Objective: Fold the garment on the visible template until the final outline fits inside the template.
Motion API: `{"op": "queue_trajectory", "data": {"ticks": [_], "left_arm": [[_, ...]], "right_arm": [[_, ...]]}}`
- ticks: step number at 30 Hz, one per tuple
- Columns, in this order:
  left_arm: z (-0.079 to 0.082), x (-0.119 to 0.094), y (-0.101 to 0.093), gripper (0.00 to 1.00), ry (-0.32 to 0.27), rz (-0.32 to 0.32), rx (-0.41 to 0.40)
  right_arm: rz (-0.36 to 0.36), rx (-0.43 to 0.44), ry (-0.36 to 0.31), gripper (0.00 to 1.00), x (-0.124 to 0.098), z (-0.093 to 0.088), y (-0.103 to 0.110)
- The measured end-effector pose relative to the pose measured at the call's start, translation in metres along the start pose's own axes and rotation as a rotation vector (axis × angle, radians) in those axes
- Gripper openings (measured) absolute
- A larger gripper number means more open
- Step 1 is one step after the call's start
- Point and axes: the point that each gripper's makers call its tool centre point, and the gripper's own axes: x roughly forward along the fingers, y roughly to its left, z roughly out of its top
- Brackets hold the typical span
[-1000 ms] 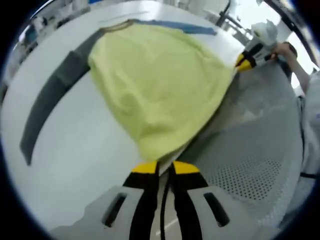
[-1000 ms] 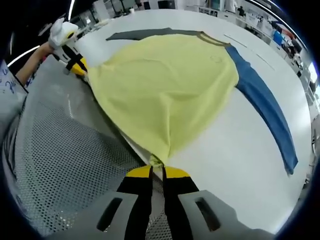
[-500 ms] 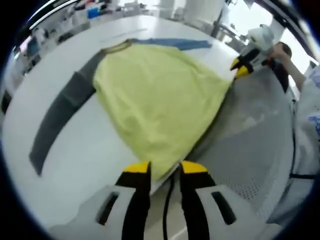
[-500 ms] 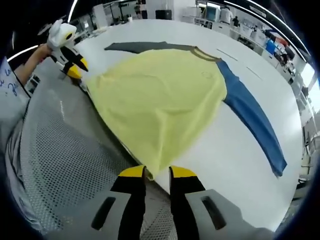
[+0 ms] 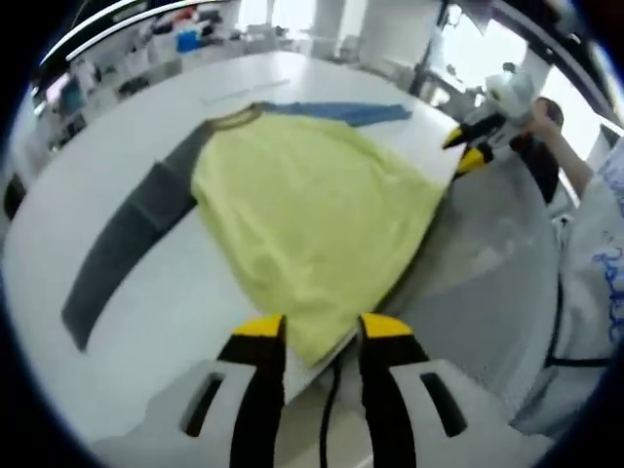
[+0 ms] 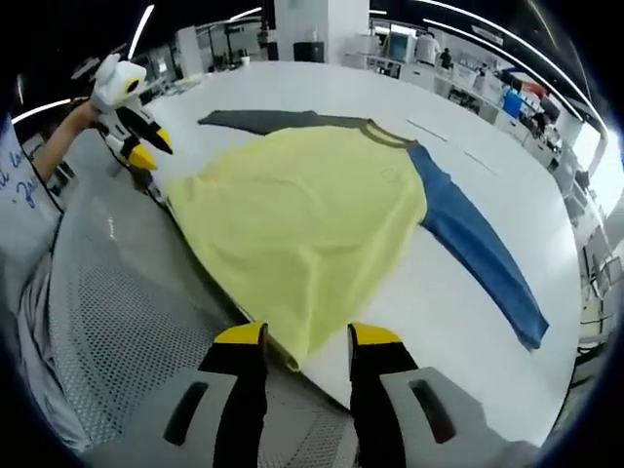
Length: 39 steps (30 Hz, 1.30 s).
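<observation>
Where both jaws gape, garment point(image 5: 312, 224) hem corners just ahead, ungripped.

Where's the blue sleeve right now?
In the right gripper view the blue sleeve lies flat on the white table, stretching right from the yellow shirt body, away from the grey sleeve.
</observation>
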Motion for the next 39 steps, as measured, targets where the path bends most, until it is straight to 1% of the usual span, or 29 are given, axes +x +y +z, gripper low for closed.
{"op": "queue_trajectory", "data": {"ticks": [4, 8, 11, 15, 19, 22, 26, 27, 29, 31, 32, 33, 35, 37, 39], "left_arm": [[0.005, -0.002, 0.002, 0.3, -0.019, 0.007, 0.017], [0.005, -0.004, 0.007, 0.33, -0.028, 0.017, 0.027], [0.007, -0.006, 0.009, 0.36, -0.05, 0.015, 0.027], [0.008, -0.008, 0.01, 0.41, -0.075, -0.003, 0.029], [0.01, -0.01, 0.014, 0.49, -0.106, -0.009, 0.048], [0.008, -0.01, 0.019, 0.51, -0.107, -0.006, 0.056], [0.009, -0.015, 0.026, 0.57, -0.137, -0.011, 0.052], [0.01, -0.018, 0.028, 0.58, -0.148, -0.01, 0.054], [0.014, -0.021, 0.031, 0.6, -0.174, -0.016, 0.066], [0.018, -0.024, 0.033, 0.61, -0.196, -0.02, 0.082], [0.021, -0.025, 0.035, 0.61, -0.209, -0.018, 0.09], [0.025, -0.026, 0.038, 0.62, -0.23, -0.007, 0.097], [0.031, -0.029, 0.043, 0.63, -0.253, 0.003, 0.095], [0.031, -0.029, 0.042, 0.65, -0.253, -0.009, 0.093], [0.032, -0.029, 0.04, 0.7, -0.254, -0.011, 0.094]], "right_arm": [[-0.018, -0.001, -0.014, 0.38, -0.003, 0.004, 0.001], [-0.047, 0.006, -0.038, 0.43, -0.006, 0.009, 0.0], [-0.069, 0.0, -0.049, 0.46, -0.008, 0.013, 0.001], [-0.082, 0.012, -0.06, 0.51, -0.008, 0.017, 0.006], [-0.096, 0.019, -0.067, 0.52, -0.007, 0.022, 0.011], [-0.11, 0.027, -0.074, 0.54, -0.005, 0.028, 0.016], [-0.13, 0.031, -0.078, 0.56, -0.003, 0.035, 0.019], [-0.143, 0.035, -0.082, 0.57, -0.004, 0.035, 0.016], [-0.156, 0.042, -0.093, 0.57, -0.003, 0.041, 0.018], [-0.17, 0.048, -0.112, 0.58, -0.003, 0.048, 0.02], [-0.178, 0.05, -0.122, 0.58, -0.002, 0.052, 0.02], [-0.183, 0.052, -0.123, 0.59, -0.002, 0.052, 0.021], [-0.198, 0.047, -0.121, 0.6, -0.002, 0.054, 0.02], [-0.204, 0.055, -0.123, 0.63, -0.003, 0.053, 0.019], [-0.204, 0.066, -0.128, 0.65, -0.004, 0.053, 0.018]]}}
